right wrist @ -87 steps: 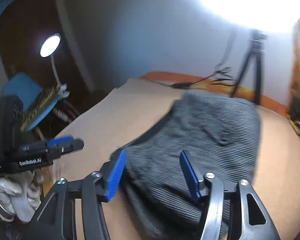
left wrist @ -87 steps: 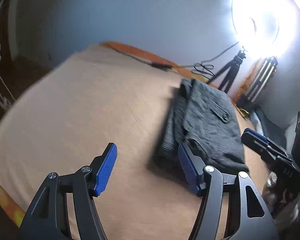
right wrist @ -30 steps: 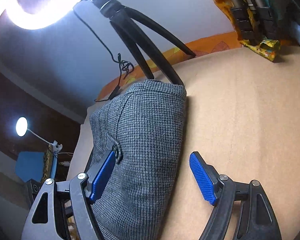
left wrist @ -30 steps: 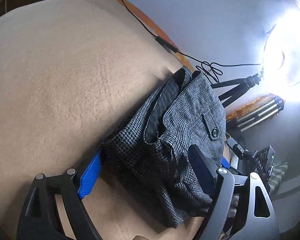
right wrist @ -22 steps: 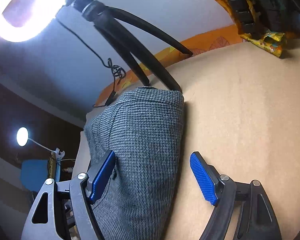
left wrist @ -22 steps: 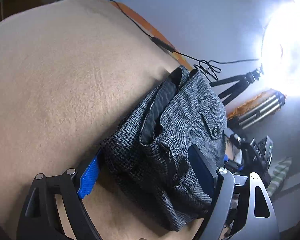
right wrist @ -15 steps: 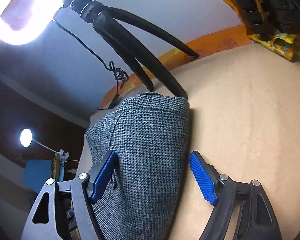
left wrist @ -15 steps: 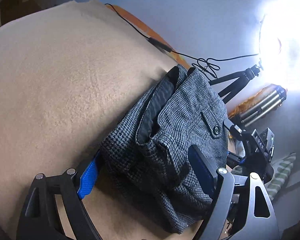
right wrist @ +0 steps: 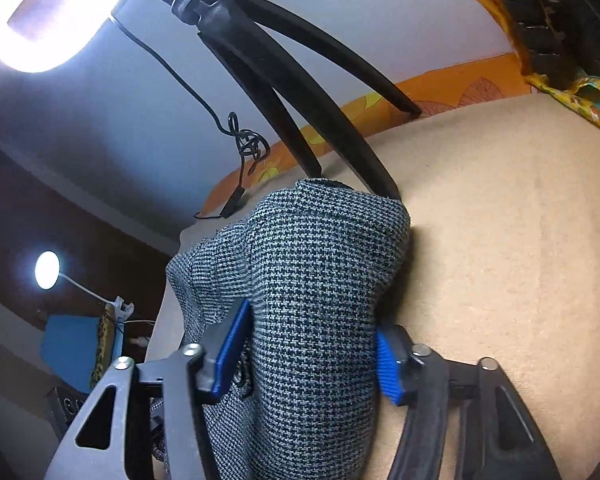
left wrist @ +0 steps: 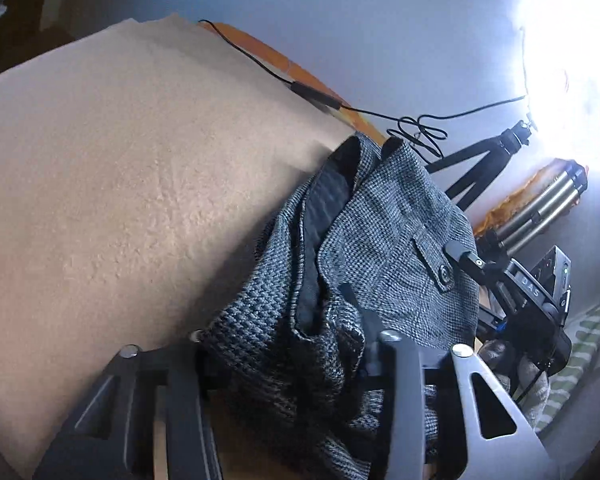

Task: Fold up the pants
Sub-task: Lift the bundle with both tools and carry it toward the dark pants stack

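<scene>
1. Two claws close on the pants (left wrist: 384, 240), a grey houndstooth bundle already folded thick, lying on the tan worktop (left wrist: 112, 168) near its far edge.
2. Left claw (left wrist: 288, 364) is closing, bunched cloth filling the gap; its pads are buried.
3. Right claw (right wrist: 312, 356) is closing, blue pads flanking the rounded fold.
4. Woven cloth looks soft, limp and fairly bulky, light to lift; layers may slide apart, so pinching through the whole stack at both ends seems wisest.
</scene>
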The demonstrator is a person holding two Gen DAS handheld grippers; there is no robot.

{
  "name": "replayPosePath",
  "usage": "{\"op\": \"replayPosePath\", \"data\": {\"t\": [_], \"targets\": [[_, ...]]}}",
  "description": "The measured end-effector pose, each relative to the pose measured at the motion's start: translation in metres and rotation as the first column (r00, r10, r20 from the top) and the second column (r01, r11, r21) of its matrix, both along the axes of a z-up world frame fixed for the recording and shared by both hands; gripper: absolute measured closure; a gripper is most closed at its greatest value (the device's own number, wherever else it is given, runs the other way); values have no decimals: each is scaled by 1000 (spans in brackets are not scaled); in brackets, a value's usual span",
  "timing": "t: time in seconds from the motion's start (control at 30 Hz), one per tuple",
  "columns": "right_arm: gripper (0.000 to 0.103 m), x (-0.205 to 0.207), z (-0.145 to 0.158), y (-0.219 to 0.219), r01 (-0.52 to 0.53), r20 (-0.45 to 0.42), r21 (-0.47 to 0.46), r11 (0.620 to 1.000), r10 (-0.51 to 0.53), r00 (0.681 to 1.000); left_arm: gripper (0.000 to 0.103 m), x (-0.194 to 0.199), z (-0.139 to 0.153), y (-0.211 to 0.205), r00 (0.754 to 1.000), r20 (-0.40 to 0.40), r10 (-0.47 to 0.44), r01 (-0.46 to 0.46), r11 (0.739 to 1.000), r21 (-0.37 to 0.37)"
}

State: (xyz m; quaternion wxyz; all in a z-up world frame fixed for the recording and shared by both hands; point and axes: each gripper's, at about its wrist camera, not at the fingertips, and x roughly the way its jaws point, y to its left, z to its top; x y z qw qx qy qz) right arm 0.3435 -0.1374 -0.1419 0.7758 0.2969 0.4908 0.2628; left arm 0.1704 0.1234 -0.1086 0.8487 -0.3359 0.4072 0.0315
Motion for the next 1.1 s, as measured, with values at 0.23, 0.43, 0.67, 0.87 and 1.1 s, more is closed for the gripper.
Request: {"op": "replayPosePath", "data": {"t": [0.23, 0.43, 0.67, 0.87, 1.1], "targets": [[74, -11, 22, 17, -4, 81, -81, 997, 10, 997, 74, -4, 4, 2, 999, 17, -35, 35, 999, -13], [79, -22, 51, 29, -19, 162, -162, 987, 46, 986, 76, -10, 16, -7, 996, 51, -78, 77, 997, 28], [81, -44, 84, 37, -41, 230, -215, 976, 92, 969, 77, -24, 33, -14, 990, 81, -113, 111, 993, 32], [81, -65, 106, 32, -38, 260, -244, 969, 103, 960, 77, -43, 52, -26, 982, 114, -153, 148, 988, 46], [81, -87, 131, 12, -6, 288, -250, 968, 80, 954, 77, -55, 74, -60, 964, 160, -211, 200, 976, 79]]}}
